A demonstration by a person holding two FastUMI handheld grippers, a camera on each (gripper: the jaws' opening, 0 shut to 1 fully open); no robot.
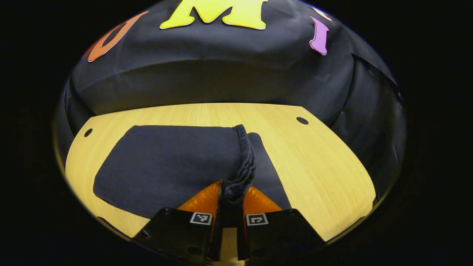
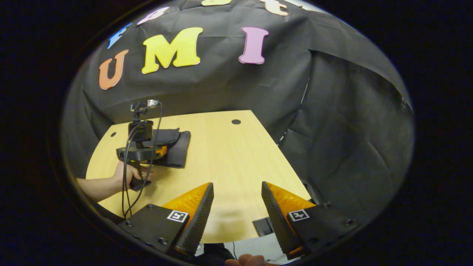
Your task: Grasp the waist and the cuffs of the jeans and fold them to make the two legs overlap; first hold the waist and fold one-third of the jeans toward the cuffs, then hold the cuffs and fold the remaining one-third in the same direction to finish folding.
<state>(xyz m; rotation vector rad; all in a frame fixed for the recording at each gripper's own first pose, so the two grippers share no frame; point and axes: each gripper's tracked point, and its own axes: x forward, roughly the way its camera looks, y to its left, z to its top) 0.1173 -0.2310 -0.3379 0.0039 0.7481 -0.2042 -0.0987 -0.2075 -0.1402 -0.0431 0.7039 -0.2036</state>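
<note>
The left gripper (image 1: 232, 195) has its two fingers closed on a bunched, ribbed edge of the jeans (image 1: 170, 166), most likely the waist, though the dark cloth makes that hard to confirm. From that pinch the gathered band runs straight ahead of the fingers across the garment, so the folded stack's long axis lies crosswise to them. Most of the folded cloth spreads flat to the left of the pinch, with a narrower strip of a lower layer showing to its right, all resting on the wooden table (image 1: 317, 155). In the right gripper view the right gripper (image 2: 237, 207) hangs with its fingers spread wide and nothing between them, above the near edge of the table and well apart from the jeans (image 2: 173, 147), which lie off to its left toward the far side. There a hand (image 2: 127, 173) holds the left gripper at the cloth. The left gripper is clearly the nearer one; the coming fold likely depends on carrying this edge over the flat part to its left.
</note>
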